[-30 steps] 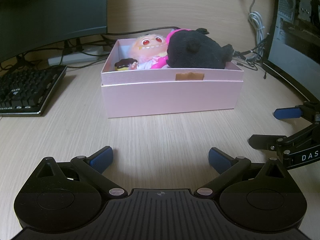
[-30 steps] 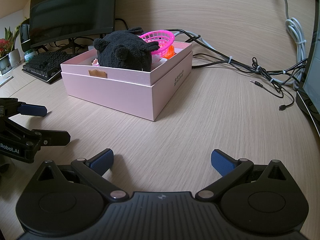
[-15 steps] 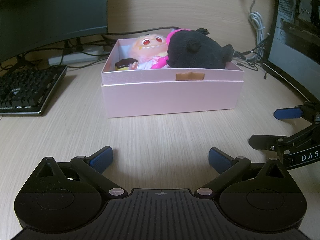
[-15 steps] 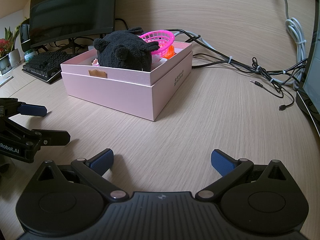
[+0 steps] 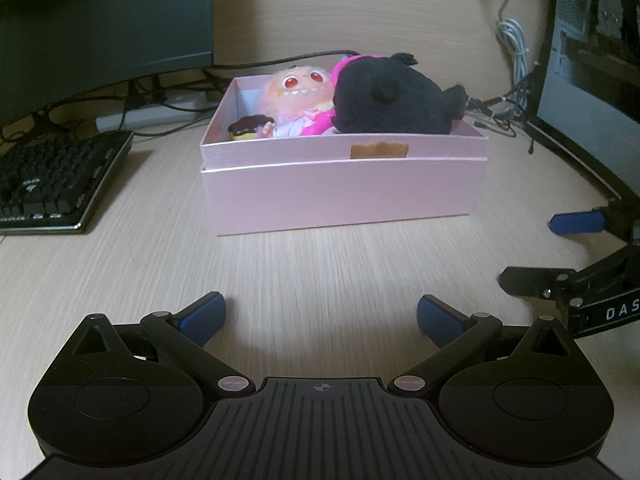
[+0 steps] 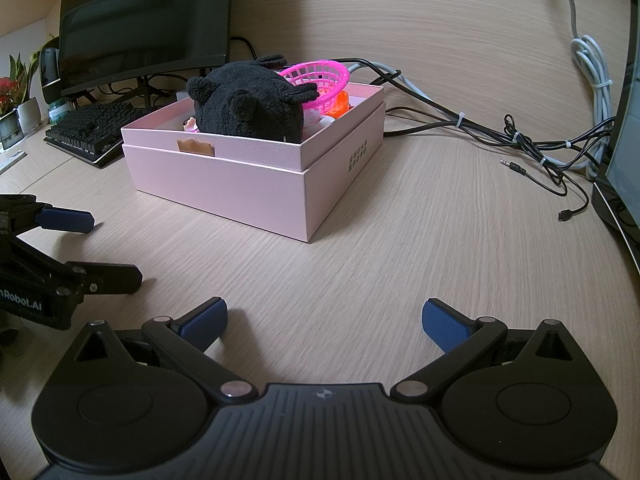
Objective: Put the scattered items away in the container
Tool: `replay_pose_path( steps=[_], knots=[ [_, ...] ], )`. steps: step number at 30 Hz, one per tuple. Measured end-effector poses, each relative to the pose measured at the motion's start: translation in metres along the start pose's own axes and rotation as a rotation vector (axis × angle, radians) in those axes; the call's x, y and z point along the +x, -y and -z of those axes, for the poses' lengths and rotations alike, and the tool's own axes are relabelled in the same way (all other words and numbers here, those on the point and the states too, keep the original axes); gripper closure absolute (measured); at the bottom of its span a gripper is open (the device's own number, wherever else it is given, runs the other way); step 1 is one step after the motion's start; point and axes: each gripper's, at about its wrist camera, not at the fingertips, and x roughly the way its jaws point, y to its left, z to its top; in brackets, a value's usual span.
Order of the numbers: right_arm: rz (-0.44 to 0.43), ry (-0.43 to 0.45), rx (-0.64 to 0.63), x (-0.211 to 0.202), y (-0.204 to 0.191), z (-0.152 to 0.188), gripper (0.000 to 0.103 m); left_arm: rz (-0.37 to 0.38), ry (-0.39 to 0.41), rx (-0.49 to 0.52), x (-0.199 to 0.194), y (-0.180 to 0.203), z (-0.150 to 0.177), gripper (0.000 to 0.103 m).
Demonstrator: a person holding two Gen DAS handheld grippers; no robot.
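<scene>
1. The tabletop (image 5: 320, 264) is pale wood grain and carries everything in view; the stretch between both grippers and the box lies bare.
2. A dark monitor (image 6: 144, 20) stands at the far left, with a black keyboard (image 5: 52, 176) on the near side of it, left of the box.
3. The pink box (image 5: 344, 192) sits mid-tabletop, open-topped, its inner tray raised slightly above the outer sleeve.
4. A black plush toy (image 5: 392, 100) fills the right part of the box and rises above its rim.
5. A pink basket (image 6: 320, 80) leans in the box's far part, touching the plush.
6. A fuzzy doll with 2 red eyes (image 5: 298, 92) lies in the far left part of the box, beside the plush.
7. A small chocolate-topped toy (image 5: 250, 128) rests in the box's near-left corner.
8. The left gripper (image 5: 320, 316) hovers low over the tabletop, near side of the box; its 2 blue fingers (image 5: 204, 316) are spread wide, released, holding nothing.
9. The right gripper (image 6: 324, 320) is likewise low and spread wide, its fingers (image 6: 444, 324) empty, touching nothing.
</scene>
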Motion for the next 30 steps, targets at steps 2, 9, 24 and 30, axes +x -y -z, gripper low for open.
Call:
replay_pose_path(
  steps=[2, 9, 24, 30],
  knots=[
    [0.0, 0.0, 0.0, 0.0, -0.0001, 0.0001, 0.0, -0.006, -0.003, 0.003, -0.0003, 0.0001, 0.0003, 0.0],
    [0.0, 0.0, 0.0, 0.0002, -0.0003, 0.0002, 0.0, -0.012, -0.005, 0.0, -0.0005, -0.0005, 0.0005, 0.0],
    [0.0, 0.0, 0.0, 0.0005, -0.0002, 0.0003, 0.0, -0.007, -0.005, 0.004, 0.0002, -0.0014, -0.0002, 0.0],
    [0.0, 0.0, 0.0, 0.0005, -0.0001, 0.0004, 0.0, -0.005, -0.005, 0.005, 0.0007, -0.0016, -0.0004, 0.0]
  ],
)
